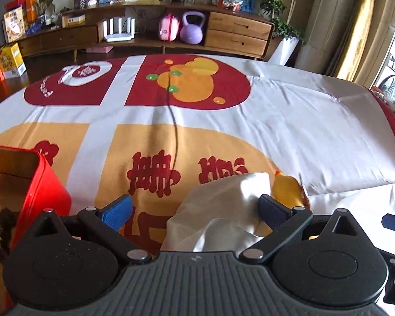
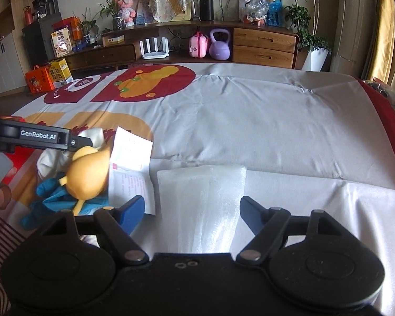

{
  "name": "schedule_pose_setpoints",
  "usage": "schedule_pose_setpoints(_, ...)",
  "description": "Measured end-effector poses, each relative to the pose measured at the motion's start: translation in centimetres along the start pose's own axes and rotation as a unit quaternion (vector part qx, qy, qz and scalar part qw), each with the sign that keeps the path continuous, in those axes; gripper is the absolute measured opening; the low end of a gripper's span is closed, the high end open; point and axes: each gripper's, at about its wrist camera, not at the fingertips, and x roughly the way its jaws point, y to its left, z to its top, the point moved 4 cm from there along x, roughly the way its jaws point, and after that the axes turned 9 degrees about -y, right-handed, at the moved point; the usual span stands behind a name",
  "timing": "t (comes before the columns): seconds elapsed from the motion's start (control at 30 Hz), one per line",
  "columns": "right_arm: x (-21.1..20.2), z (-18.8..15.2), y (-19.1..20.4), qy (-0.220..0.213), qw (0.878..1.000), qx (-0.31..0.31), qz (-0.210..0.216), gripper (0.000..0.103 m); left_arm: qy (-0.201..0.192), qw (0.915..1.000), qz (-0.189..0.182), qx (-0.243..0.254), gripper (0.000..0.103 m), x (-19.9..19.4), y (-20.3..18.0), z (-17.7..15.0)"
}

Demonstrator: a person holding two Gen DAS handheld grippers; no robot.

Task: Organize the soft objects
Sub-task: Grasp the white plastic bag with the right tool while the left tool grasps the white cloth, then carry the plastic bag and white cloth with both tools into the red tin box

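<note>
my left tongs (image 1: 194, 209) gape around the crumpled white satin cloth (image 1: 218, 205); my right tongs (image 2: 192, 209) gape over the white foam sheet (image 2: 201, 200). slippery folds may slide free.

A cloth (image 1: 218, 210) lies between the spread fingers of the left gripper (image 1: 194, 208), with a tin box (image 1: 39, 184) to its left. A foam sheet (image 2: 200, 200) lies between the right gripper's (image 2: 192, 210) parted fingers, a paper slip (image 2: 130, 163) and a plush toy (image 2: 87, 176) to its left.
</note>
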Motion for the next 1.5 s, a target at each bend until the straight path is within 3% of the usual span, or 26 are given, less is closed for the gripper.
schedule_pose_setpoints(0.13,1.1,-0.4,-0.4,0.01,1.0,0.005,-0.012,0.074,0.008,0.9998,-0.005,-0.019,0.102,0.5,0.5,-0.3)
schedule_pose_setpoints(0.47,1.4,-1.0,-0.3,0.015,1.0,0.003,-0.013,0.067,-0.004,0.9998,-0.021,-0.002,0.096,0.2,0.1,-0.6)
schedule_pose_setpoints(0.57,1.5,-1.0,-0.1,0.015,1.0,-0.001,-0.015,0.063,-0.008,0.9997,-0.023,-0.002,0.084,-0.1,0.3,-0.5)
schedule_pose_setpoints(0.6,1.5,-1.0,0.0,0.015,1.0,-0.002,-0.015,0.062,-0.01,0.9996,-0.028,-0.002,0.069,-0.3,0.3,-0.4)
schedule_pose_setpoints(0.63,1.4,-1.0,0.1,0.015,1.0,-0.004,-0.015,0.06,-0.005,0.9992,-0.039,-0.005,0.045,-0.3,0.2,-0.4)
schedule_pose_setpoints(0.67,1.4,-1.0,0.2,0.014,1.0,-0.004,-0.016,0.058,0.002,0.9988,-0.049,-0.009,0.038,-0.2,0.1,-0.4)
schedule_pose_setpoints(0.8,1.1,-1.1,0.6,0.01,1.0,-0.008,-0.018,0.049,-0.008,0.9984,-0.054,0.011,0.023,-0.9,-0.4,-0.5)
schedule_pose_setpoints(0.93,0.7,-1.0,0.6,0.004,1.0,-0.008,-0.023,0.029,-0.015,0.9982,-0.056,0.017,0.011,-1.4,-0.5,-0.5)
schedule_pose_setpoints(1.13,-0.3,-0.7,0.5,-0.005,1.0,-0.005,-0.029,0.014,-0.031,0.9978,-0.058,0.002,0.009,-3.3,0.3,0.2)
schedule_pose_setpoints(1.5,-5.1,1.0,0.9,-0.037,0.999,0.009,-0.014,0.012,-0.032,0.9981,-0.049,-0.018,0.009,-7.4,2.2,0.8)
